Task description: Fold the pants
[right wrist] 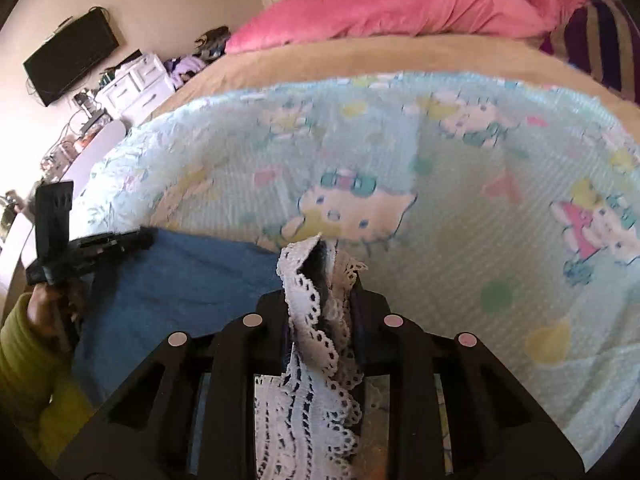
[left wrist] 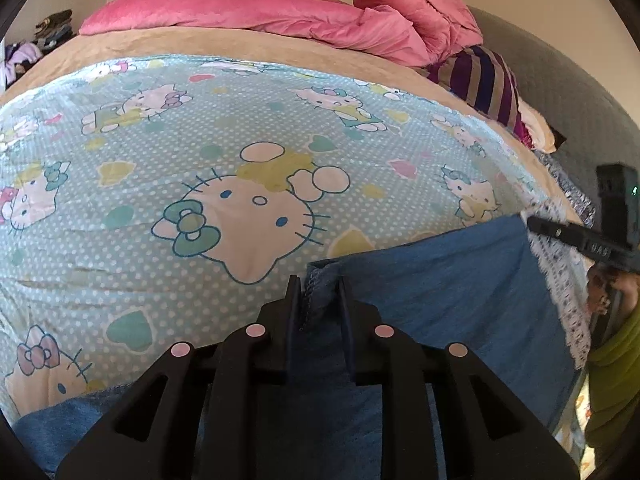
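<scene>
Here, at the bottom centre of the left wrist view, your left gripper [left wrist: 318, 286] is closed on a stitched blue edge of the pants [left wrist: 440, 280], the hem bunched between its two fingers. At the bottom centre of the right wrist view, your right gripper [right wrist: 324, 276] is clamped on the white lace trim [right wrist: 308, 292] at the other end of the same edge. No gap shows beside the cloth in either grip.

The pants hang as a blue sheet between your two grippers and drape down toward the lower edge of both frames, over the near side of the bed. In my judgement they are light and very soft: they will sag wherever you don't support them, and slack will make wrinkles. The lace looks delicate and full of holes, so it could snag or stretch; hold it together with the denser blue fabric behind it, not by the lace alone. The stitched hem on the left is the firmer place to hold.

Beyond the pants, filling the middle of both frames, lies the cartoon-cat sheet [left wrist: 200, 140], flat and free for laying the fold. Further back, in the upper part of the frame, sits a pink duvet [left wrist: 280, 12], with a striped pillow [left wrist: 484, 80] at upper right.
</scene>
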Tool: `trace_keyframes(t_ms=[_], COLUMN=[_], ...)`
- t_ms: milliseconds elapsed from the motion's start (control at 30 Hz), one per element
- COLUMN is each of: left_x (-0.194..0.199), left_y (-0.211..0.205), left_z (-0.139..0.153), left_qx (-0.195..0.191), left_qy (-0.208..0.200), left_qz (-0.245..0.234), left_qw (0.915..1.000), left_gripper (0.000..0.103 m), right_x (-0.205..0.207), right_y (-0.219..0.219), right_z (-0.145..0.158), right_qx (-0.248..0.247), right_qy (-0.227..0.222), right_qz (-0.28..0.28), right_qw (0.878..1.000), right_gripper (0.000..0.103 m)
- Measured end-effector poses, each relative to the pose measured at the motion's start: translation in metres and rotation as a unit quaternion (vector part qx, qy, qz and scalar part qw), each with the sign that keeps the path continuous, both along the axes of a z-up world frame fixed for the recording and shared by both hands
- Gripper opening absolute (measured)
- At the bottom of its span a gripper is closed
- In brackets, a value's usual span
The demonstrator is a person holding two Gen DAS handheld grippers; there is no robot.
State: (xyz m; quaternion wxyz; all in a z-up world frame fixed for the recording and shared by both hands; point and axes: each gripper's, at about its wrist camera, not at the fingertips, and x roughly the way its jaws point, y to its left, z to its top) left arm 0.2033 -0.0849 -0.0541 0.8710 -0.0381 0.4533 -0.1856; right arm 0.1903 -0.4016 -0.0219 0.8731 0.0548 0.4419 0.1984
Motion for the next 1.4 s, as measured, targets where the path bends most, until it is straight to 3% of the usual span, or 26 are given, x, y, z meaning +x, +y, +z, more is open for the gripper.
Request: trace_keyframes(t_ms=[67, 133, 167, 233, 333, 433, 567, 700, 767, 933, 967, 1033, 1067, 1167, 1400], left_x=[0.000, 0.001, 0.001, -0.002, -0.013, -0.035, -0.082, -0.130, -0.148, -0.164, -0.163, -0.161, -0.159, -0.161, -0.172], left_y=[-0.002, 0.002, 0.004, 0.010, 0.024, 0.045, 0.069, 0.084, 0.087, 0.065, 0.061, 0.058, 0.061, 0.077, 0.093], left_z=[-0.001, -0.002, -0.001, 0.002, 0.016, 0.039, 0.059, 0.056, 0.051, 0.039, 0.035, 0.022, 0.014, 0.009, 0.010], left_qx=[0.010, 0.006, 0.001, 0.001, 0.000, 0.043, 0.044, 0.058, 0.065, 0.120, 0.141, 0.191, 0.215, 0.183, 0.154], left_qy=[-0.002, -0.001, 0.000, -0.003, -0.015, -0.042, -0.060, -0.055, -0.045, -0.037, -0.033, -0.023, -0.012, 0.004, 0.003], left_qz=[0.003, 0.008, 0.012, 0.019, 0.029, 0.061, 0.079, 0.095, 0.106, 0.085, 0.083, 0.088, 0.097, 0.098, 0.091], left_qw=[0.9999, 0.9999, 0.9999, 0.9998, 0.9995, 0.9964, 0.9941, 0.9922, 0.9912, 0.9884, 0.9860, 0.9773, 0.9716, 0.9783, 0.9839], left_gripper=[0.024, 0.029, 0.030, 0.039, 0.049, 0.056, 0.063, 0.066, 0.077, 0.079, 0.079, 0.094, 0.094, 0.096, 0.095], right_x=[0.009, 0.016, 0.018, 0.015, -0.005, -0.035, -0.078, -0.108, -0.119, -0.131, -0.132, -0.135, -0.134, -0.133, -0.143], right_y=[0.008, 0.007, 0.002, -0.009, -0.024, -0.033, -0.015, 0.024, 0.049, 0.103, 0.110, 0.120, 0.120, 0.104, 0.067], right_z=[-0.011, -0.024, -0.026, -0.020, 0.002, 0.023, 0.030, 0.024, 0.017, -0.001, -0.004, -0.009, -0.013, -0.019, -0.020], right_qx=[-0.051, -0.072, -0.059, -0.054, -0.039, -0.044, -0.059, -0.082, -0.087, -0.113, -0.123, -0.144, -0.157, -0.153, -0.161], right_qy=[0.001, 0.018, 0.022, 0.021, -0.005, -0.042, -0.060, -0.066, -0.061, -0.043, -0.045, -0.041, -0.034, -0.008, 0.008], right_qz=[-0.001, -0.009, -0.018, -0.044, -0.075, -0.088, -0.063, -0.017, 0.016, 0.077, 0.084, 0.094, 0.092, 0.075, 0.037], right_qw=[0.999, 0.997, 0.998, 0.997, 0.996, 0.994, 0.994, 0.994, 0.994, 0.990, 0.988, 0.984, 0.983, 0.985, 0.986], right_gripper=[0.019, 0.026, 0.027, 0.044, 0.053, 0.062, 0.063, 0.064, 0.064, 0.070, 0.071, 0.075, 0.077, 0.081, 0.082])
